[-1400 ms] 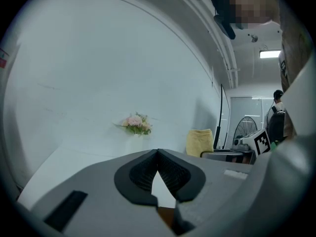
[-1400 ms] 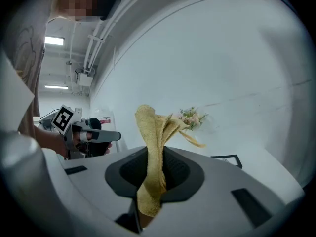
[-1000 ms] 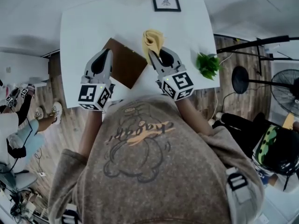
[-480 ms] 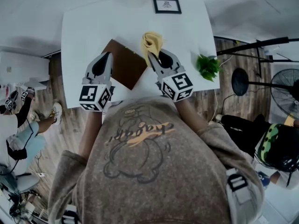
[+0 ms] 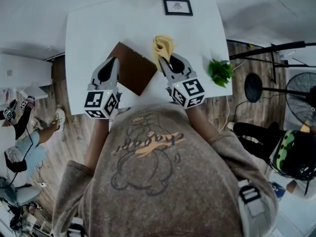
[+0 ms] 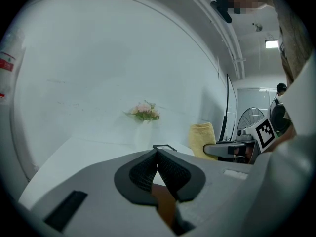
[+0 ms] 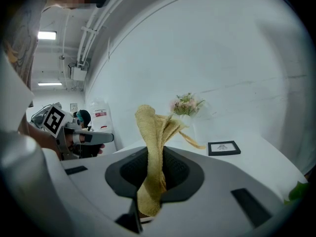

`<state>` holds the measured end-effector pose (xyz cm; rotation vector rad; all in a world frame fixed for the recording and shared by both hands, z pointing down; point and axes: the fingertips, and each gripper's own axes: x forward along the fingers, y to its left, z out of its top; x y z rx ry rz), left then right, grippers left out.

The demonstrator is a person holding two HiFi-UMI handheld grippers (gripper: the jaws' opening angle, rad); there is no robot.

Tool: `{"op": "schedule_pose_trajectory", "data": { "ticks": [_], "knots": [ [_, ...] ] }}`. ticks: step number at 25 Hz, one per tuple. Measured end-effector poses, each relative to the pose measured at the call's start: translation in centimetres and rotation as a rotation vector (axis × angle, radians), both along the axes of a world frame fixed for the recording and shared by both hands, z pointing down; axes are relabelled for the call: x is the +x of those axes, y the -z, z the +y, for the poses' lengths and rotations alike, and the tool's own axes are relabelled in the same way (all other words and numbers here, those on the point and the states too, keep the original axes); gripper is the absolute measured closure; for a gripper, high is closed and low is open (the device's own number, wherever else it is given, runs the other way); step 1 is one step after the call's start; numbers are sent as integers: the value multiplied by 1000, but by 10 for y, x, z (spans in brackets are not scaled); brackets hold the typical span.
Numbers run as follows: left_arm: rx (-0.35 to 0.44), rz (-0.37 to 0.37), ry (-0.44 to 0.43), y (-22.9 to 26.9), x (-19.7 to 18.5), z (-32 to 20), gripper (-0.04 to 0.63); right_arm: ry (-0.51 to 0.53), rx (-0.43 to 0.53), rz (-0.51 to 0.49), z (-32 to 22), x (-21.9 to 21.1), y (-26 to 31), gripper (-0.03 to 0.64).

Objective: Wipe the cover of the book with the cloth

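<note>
A brown book (image 5: 132, 66) lies diagonally on the white table (image 5: 89, 33), between my two grippers. My left gripper (image 5: 111, 61) is at the book's left corner, jaws shut with nothing seen between them; a strip of brown cover (image 6: 163, 204) shows below its pads. My right gripper (image 5: 163, 59) hovers at the book's right side, shut on a yellow cloth (image 5: 163, 45) that sticks up and forward from the jaws. In the right gripper view the cloth (image 7: 153, 157) stands upright, pinched in the gripper (image 7: 154, 179).
A small black picture frame (image 5: 177, 7) sits at the table's far edge, beside a vase of flowers (image 7: 187, 106). A green plant (image 5: 219, 70) stands at the right edge. Fans and stands (image 5: 291, 85) are on the floor to the right; people sit at left.
The right gripper with the cloth has shifted slightly right and forward. The left gripper stays at the book's corner.
</note>
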<state>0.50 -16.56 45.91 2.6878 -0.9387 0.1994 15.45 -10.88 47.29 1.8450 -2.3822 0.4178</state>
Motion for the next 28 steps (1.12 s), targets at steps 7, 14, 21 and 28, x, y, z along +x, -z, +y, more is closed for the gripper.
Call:
{"op": "schedule_pose_trajectory", "data": {
  "ticks": [7, 14, 21, 28],
  "knots": [
    [-10, -2, 6, -3, 0, 0, 592, -10, -8, 5, 1, 3, -4, 555],
    [-32, 8, 14, -4, 0, 1, 592, -16, -10, 0, 1, 6, -4, 555],
    [-44, 1, 17, -7, 0, 2, 592, -9, -13, -4, -1, 5, -7, 555],
    [-53, 0, 17, -12, 0, 0, 592, -13, -23, -5, -3, 5, -11, 555]
  ]
}}
